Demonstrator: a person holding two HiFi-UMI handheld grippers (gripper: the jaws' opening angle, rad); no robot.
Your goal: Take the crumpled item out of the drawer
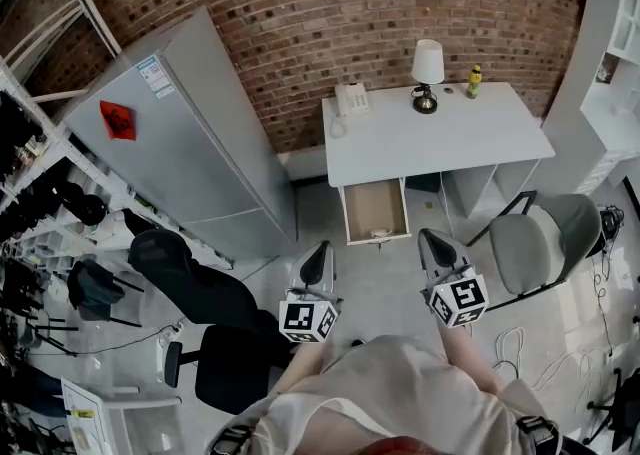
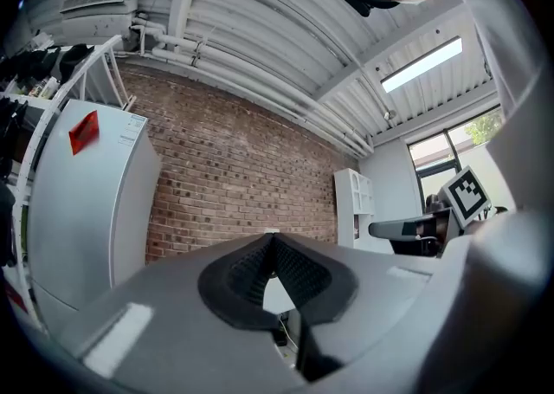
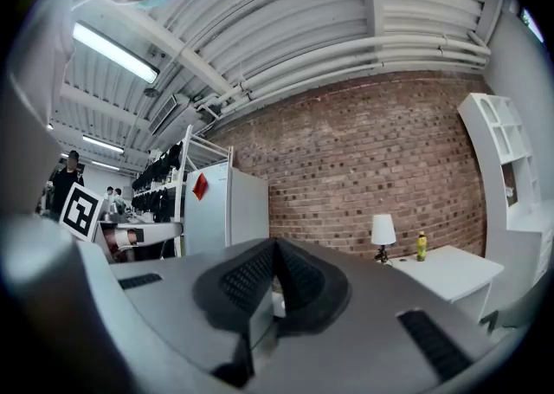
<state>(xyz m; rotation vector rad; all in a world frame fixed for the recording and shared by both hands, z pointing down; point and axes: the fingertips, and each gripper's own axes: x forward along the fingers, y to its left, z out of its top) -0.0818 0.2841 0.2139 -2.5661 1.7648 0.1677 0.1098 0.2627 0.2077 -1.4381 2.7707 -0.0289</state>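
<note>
In the head view a white desk (image 1: pixel 440 138) stands against the brick wall, and its drawer (image 1: pixel 375 205) is pulled open toward me. At the drawer's front edge lies a small pale crumpled item (image 1: pixel 381 233). My left gripper (image 1: pixel 322 249) hovers short of the drawer, to its lower left, with its jaws shut and empty. To the drawer's lower right is my right gripper (image 1: pixel 430 237), also shut on nothing. In the two gripper views the left gripper (image 2: pixel 273 237) and the right gripper (image 3: pixel 275 246) each show fingertips meeting. Neither of those views shows the drawer.
On the desk stand a lamp (image 1: pixel 427 71), a phone (image 1: pixel 351 100) and a yellow bottle (image 1: pixel 474 81). A grey chair (image 1: pixel 540 238) is right of the drawer, a black office chair (image 1: pixel 200 293) at my left. A tall grey cabinet (image 1: pixel 190 143) flanks the desk's left.
</note>
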